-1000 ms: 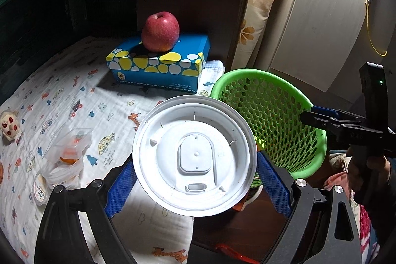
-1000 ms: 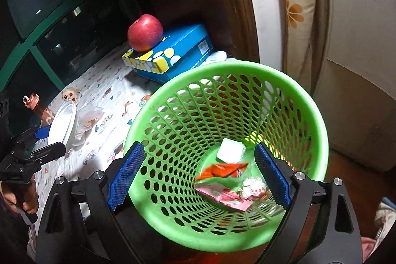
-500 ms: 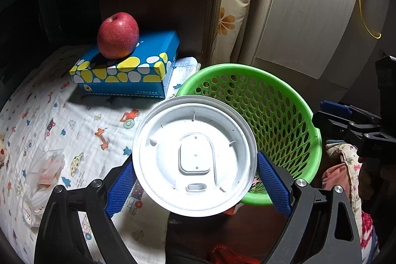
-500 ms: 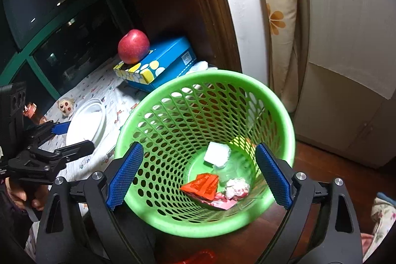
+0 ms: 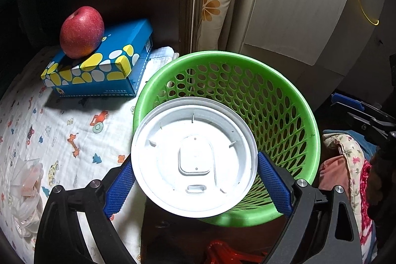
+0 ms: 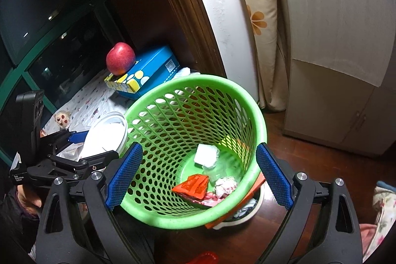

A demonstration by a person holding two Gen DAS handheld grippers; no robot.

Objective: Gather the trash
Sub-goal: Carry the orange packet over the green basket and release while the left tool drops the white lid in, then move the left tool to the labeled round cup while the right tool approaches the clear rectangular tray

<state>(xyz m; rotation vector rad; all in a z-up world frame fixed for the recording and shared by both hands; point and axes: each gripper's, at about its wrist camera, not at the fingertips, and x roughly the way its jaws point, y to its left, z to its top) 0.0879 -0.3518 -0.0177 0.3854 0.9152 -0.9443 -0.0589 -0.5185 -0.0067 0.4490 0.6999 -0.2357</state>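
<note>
Left gripper (image 5: 195, 183): blue ribbed fingers (image 5: 118, 186) pinch the round white plastic lid (image 5: 194, 156) by its opposite edges; the lid is held flat-on to the camera, overlapping the basket's near rim at 7 o'clock.
Lid: smooth moulded plastic, raised ring, rounded-rectangle tab panel in the middle, small oval slot near its lower edge.
Right gripper (image 6: 198, 176): blue ribbed fingers (image 6: 272, 176) spread wide and holding nothing, framing the basket from above.
Basket: round lime-green plastic basket (image 5: 300, 115) with a perforated lattice wall, standing on dark wooden floor just beside the bed.
Bed: white cotton sheet with small cartoon prints (image 5: 61, 130); crinkled clear plastic wrappers (image 5: 24, 187) at 8 o'clock in the left wrist view.
Box and fruit: glossy red apple (image 5: 81, 31) resting on a blue cardboard tissue box with yellow and white pebble shapes (image 5: 104, 66), at 10 o'clock.
Right wrist view only: the basket's floor, with a white foam-like block (image 6: 206, 155), a red wrapper (image 6: 193, 186) and a crumpled white-and-pink paper ball (image 6: 225, 186); a small doll head (image 6: 61, 116) on the sheet at 9 o'clock.
Left wrist view only: the lid's moulded face.
</note>
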